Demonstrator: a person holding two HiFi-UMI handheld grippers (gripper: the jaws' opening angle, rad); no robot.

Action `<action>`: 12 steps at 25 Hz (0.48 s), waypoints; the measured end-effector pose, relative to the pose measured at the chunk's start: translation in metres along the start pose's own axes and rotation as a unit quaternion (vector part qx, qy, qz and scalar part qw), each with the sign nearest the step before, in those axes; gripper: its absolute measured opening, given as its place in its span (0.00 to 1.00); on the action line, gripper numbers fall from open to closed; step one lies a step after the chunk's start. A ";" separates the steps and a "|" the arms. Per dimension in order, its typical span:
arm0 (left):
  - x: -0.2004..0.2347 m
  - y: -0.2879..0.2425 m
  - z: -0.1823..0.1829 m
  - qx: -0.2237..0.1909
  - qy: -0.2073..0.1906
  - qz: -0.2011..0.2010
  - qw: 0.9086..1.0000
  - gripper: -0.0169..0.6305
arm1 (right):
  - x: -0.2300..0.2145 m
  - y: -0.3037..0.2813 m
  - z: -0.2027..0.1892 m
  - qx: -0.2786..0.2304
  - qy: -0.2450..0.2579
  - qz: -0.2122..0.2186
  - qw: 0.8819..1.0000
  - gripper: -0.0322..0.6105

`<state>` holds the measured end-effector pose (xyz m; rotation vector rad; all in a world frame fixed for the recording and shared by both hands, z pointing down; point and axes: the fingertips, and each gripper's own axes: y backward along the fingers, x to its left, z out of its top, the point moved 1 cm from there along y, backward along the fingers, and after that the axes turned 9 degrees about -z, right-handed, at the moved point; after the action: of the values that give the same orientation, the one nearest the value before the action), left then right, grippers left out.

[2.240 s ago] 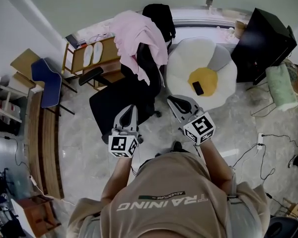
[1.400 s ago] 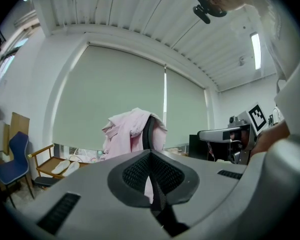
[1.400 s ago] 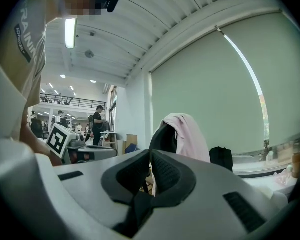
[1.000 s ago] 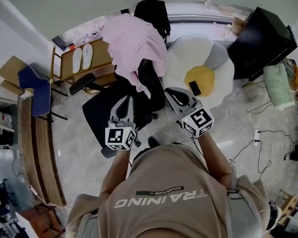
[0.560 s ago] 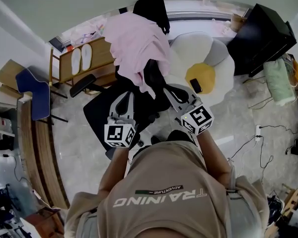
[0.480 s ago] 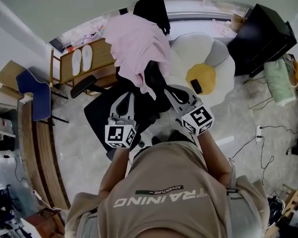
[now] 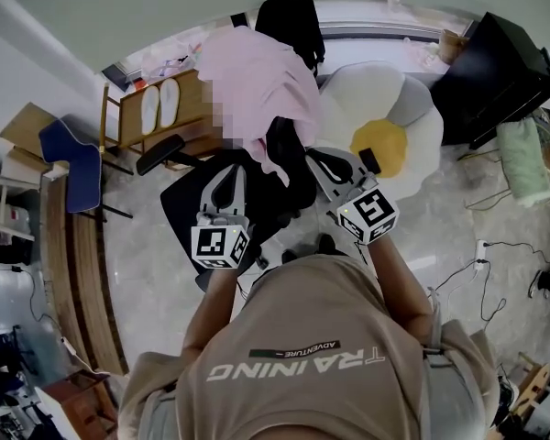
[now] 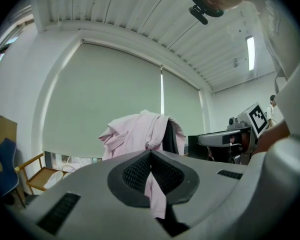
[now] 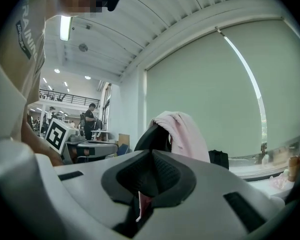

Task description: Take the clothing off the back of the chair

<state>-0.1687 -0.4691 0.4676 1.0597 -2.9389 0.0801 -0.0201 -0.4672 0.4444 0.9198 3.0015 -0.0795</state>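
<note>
Clothing (image 7: 257,81), pink, hangs over the black chair (image 7: 185,211) back. Left tongs (image 7: 227,170) and right tongs (image 7: 317,160) are both clenched on nothing, pointing level toward it.

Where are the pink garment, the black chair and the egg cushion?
pink garment (image 7: 261,76), head view, middle of the cloth.
black chair (image 7: 181,207), head view, its seat.
egg cushion (image 7: 390,143), head view, yellow yolk.

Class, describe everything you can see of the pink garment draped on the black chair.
The pale pink cloth garment looks soft and thin, like a shirt or light jacket. It hangs crumpled over the top of the black office chair's backrest, covering the upper part, with loose folds and a sleeve-like end trailing down. It appears to rest on the chair alone.
</note>
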 end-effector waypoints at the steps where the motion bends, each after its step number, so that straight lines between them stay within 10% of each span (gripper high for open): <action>1: 0.001 -0.002 0.001 -0.002 0.001 0.001 1.000 0.05 | 0.000 -0.001 0.002 -0.002 0.005 0.002 1.000 0.11; 12: 0.001 0.004 0.004 0.007 -0.001 0.025 1.000 0.05 | -0.011 -0.003 0.006 0.001 0.025 -0.004 1.000 0.11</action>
<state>-0.1720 -0.4669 0.4636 0.9893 -2.9718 0.1013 -0.0130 -0.4759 0.4387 0.9237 3.0520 -0.0599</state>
